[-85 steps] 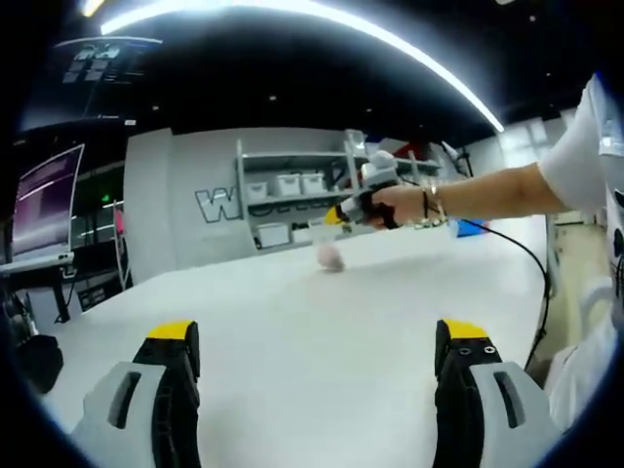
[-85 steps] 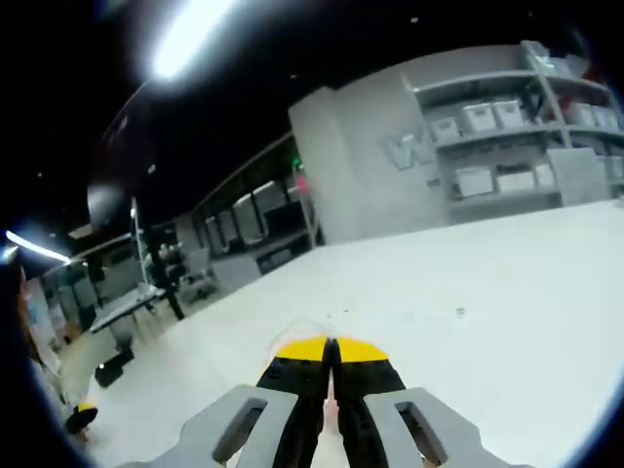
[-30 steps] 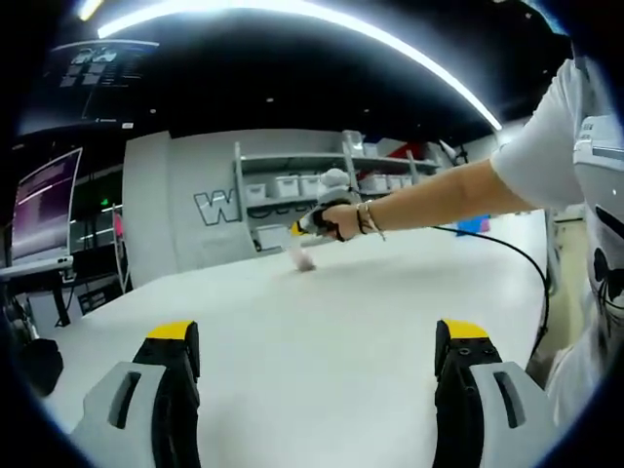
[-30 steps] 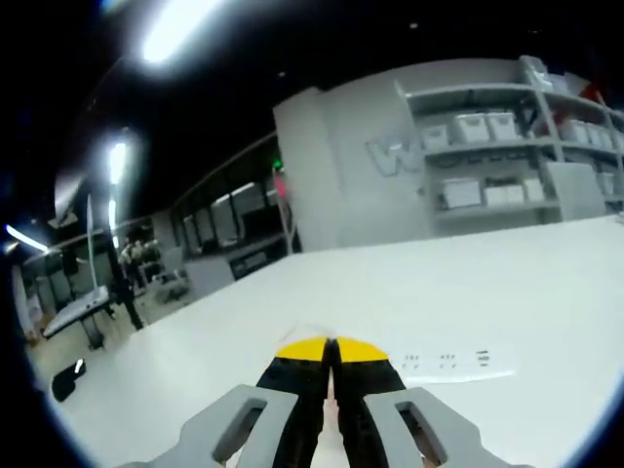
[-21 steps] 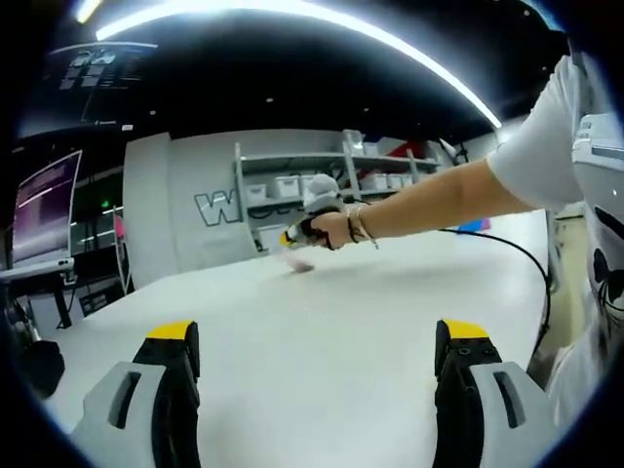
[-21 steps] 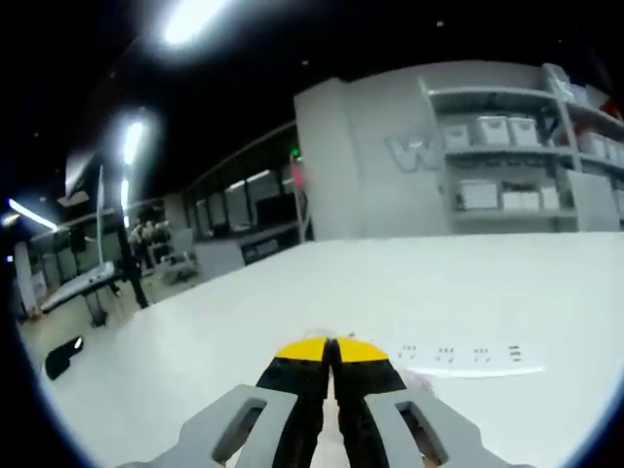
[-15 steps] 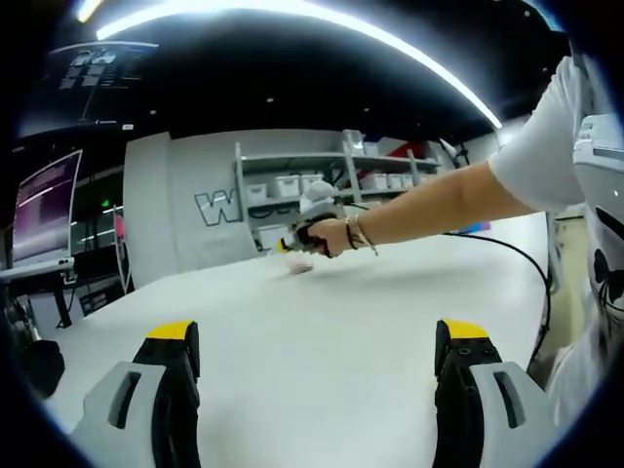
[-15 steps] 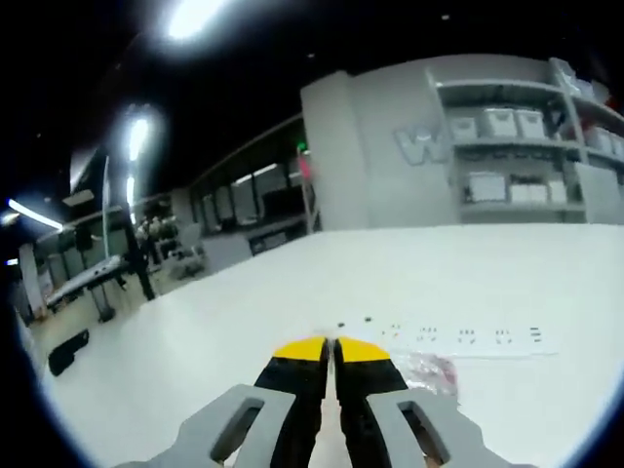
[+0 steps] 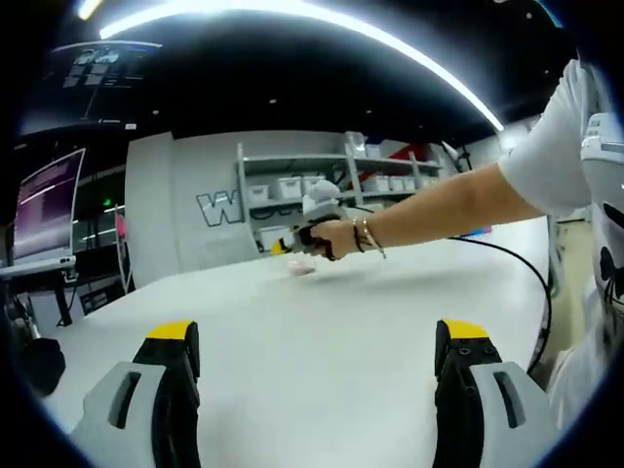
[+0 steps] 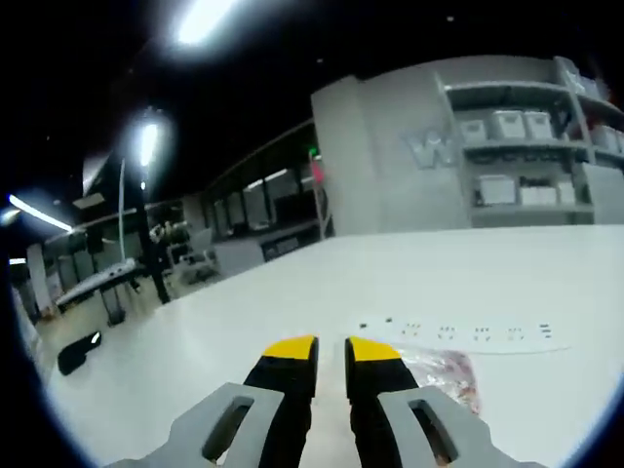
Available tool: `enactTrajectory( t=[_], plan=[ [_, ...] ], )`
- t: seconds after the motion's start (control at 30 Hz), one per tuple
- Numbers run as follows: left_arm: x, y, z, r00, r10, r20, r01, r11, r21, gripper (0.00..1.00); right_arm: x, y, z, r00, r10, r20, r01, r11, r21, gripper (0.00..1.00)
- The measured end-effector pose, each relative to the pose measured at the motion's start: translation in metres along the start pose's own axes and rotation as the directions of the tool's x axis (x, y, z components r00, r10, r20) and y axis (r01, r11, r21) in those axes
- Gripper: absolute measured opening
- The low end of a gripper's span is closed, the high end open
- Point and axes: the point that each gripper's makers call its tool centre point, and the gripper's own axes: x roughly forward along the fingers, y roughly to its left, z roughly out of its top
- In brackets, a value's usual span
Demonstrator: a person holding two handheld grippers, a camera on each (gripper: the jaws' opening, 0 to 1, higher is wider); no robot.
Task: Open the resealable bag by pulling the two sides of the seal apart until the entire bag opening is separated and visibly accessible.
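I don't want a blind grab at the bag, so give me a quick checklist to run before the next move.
1. Bag lying on the table: ok.
2. Right tongs parted for a grip: ok, a narrow gap.
3. Right tongs lined up on the bag: not ok, it lies beside the right jaw.
4. Seal edge located: cannot tell, too blurred.
5. Left tongs open: ok, wide.
6. Left tongs near the bag: not ok, it lies far across the table.

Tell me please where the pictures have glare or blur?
Left gripper view: a ceiling light strip burns out white in a fisheye-bent arc; the distant bag is a soft pinkish smudge. Right gripper view: ceiling lamps flare, and the bag beside the right claw looks blurred.
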Motion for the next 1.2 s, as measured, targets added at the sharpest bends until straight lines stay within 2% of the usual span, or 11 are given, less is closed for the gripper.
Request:
enactTrajectory(
  t=[0.27, 0.37, 0.63, 1.0, 1.2],
  plan=[
    [0.000, 0.001, 0.000, 1.000, 0.004, 0.001, -0.004, 1.000, -0.003, 1.00, -0.017, 0.001, 0.010, 0.999, 0.021, 0.042, -0.021, 1.000, 0.015, 0.08],
    [0.000, 0.002, 0.000, 1.000, 0.007, 0.002, -0.007, 1.000, -0.001, 1.00, -0.027, -0.007, 0.011, 0.999, -0.006, 0.045, 0.010, 0.996, -0.093, 0.08],
    [0.000, 0.001, -0.001, 1.000, 0.010, 0.000, -0.010, 1.000, 0.009, 1.00, -0.036, -0.022, 0.002, 0.999, -0.029, 0.027, 0.031, 0.997, -0.072, 0.14],
    [0.000, 0.000, -0.002, 1.000, 0.007, -0.001, -0.007, 1.000, 0.018, 1.00, -0.045, -0.027, -0.007, 0.999, -0.045, 0.010, 0.046, 0.997, -0.056, 0.38],
    [0.000, 0.000, -0.001, 1.000, 0.005, 0.005, -0.005, 1.000, 0.008, 1.00, -0.048, -0.031, -0.011, 0.998, -0.055, 0.006, 0.056, 0.998, -0.034, 0.69]
  ],
)
